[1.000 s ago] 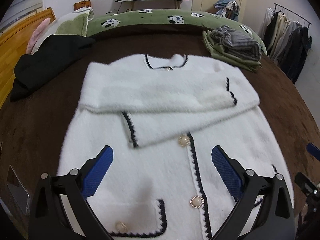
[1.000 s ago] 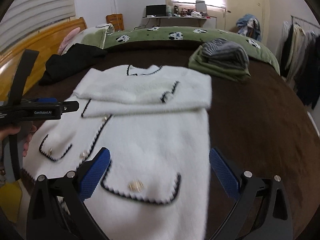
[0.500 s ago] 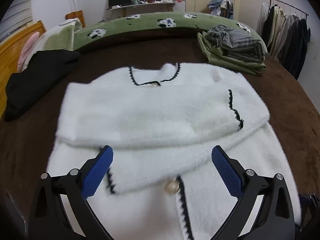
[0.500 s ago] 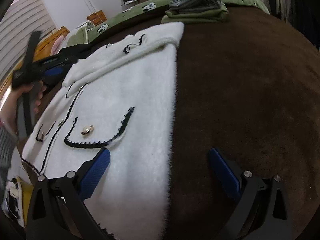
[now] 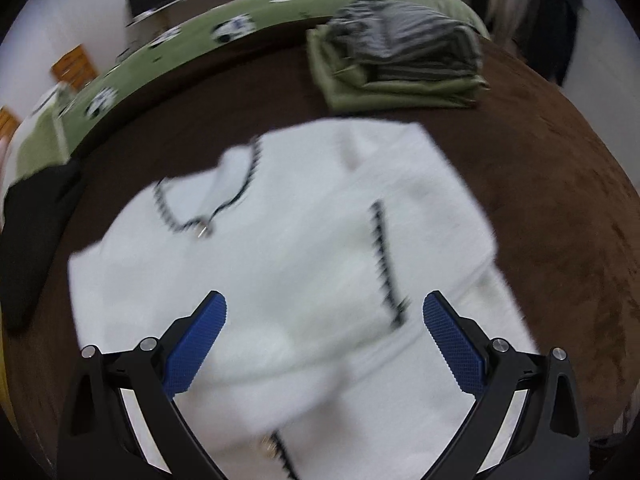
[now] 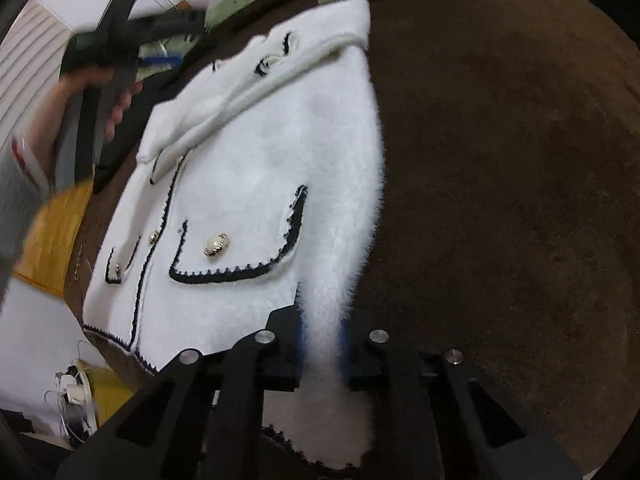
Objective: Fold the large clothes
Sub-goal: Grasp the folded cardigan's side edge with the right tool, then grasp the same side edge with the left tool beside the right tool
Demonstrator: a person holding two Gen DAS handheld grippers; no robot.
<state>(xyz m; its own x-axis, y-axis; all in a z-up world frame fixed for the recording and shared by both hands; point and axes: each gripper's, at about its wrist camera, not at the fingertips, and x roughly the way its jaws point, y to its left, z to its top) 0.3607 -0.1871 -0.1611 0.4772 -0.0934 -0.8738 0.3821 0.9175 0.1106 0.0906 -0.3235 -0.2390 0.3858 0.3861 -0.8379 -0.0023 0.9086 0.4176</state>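
The white cardigan (image 6: 280, 152) lies front-up on the brown bed cover (image 6: 500, 160), its sleeves folded across the chest. The right gripper (image 6: 320, 344) is clenched on the fuzzy side edge near the hem, with the fabric drawn up between its fingers. The left gripper (image 5: 324, 344) hangs above the folded sleeves with its fingers spread wide and nothing between them. The chief risk is that only one corner is held — if the right hand lifts or carries the hem toward the collar alone, the far side will probably drag, skew the fold and pull the sleeves (image 5: 280, 264) out of place. The fluffy pile may also slip from the grip, since the pinch looks thin. A swing too far could reach the stack of folded clothes (image 5: 400, 52) near the collar — worth keeping clear.
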